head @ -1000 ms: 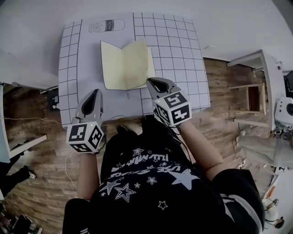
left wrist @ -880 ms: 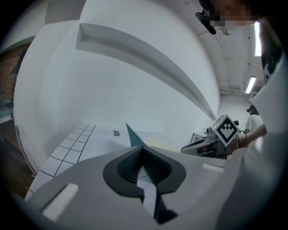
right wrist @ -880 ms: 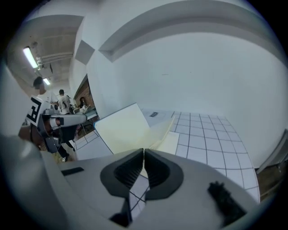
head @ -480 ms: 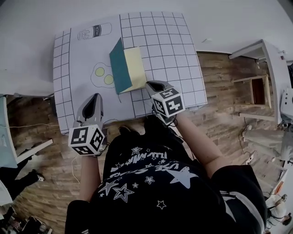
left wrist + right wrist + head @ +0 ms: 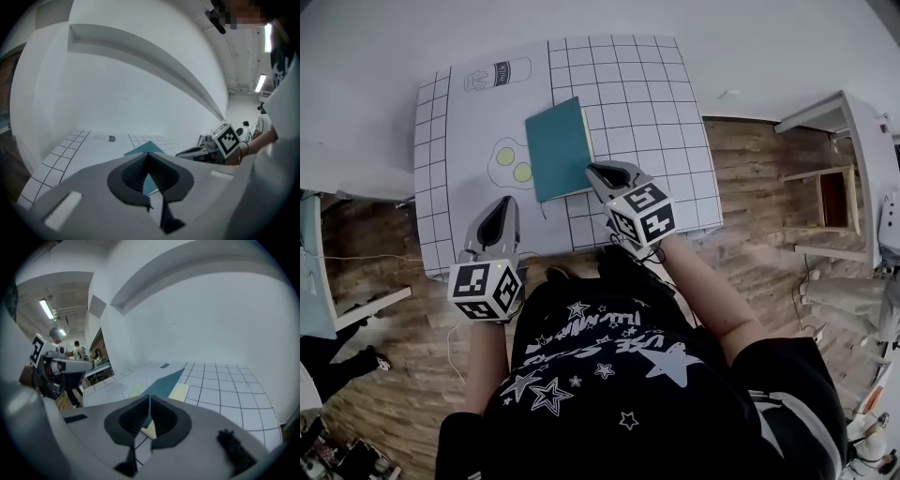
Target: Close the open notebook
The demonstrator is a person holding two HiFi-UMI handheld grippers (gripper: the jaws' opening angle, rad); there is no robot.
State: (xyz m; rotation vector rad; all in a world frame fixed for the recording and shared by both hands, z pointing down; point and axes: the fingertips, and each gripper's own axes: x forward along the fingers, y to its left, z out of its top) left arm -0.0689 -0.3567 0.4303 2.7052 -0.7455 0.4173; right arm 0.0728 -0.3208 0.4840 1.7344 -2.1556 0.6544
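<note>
Head view | teal rectangular notebook (image 5: 560, 148) closed on gridded white counter (image 5: 656, 94) | left gripper (image 5: 508, 202), right gripper (image 5: 593, 170): fingers pressed together, nothing held

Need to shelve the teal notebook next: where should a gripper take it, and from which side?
Probably its right long edge, near the closest corner, coming in low from the right. The notebook lies flat and closed on the mat, so only edges offer a pinch, and the right gripper, shut, sits there.

Bright, even light with soft shadows; strong fisheye bending and dark vignetting at the edges.
</note>
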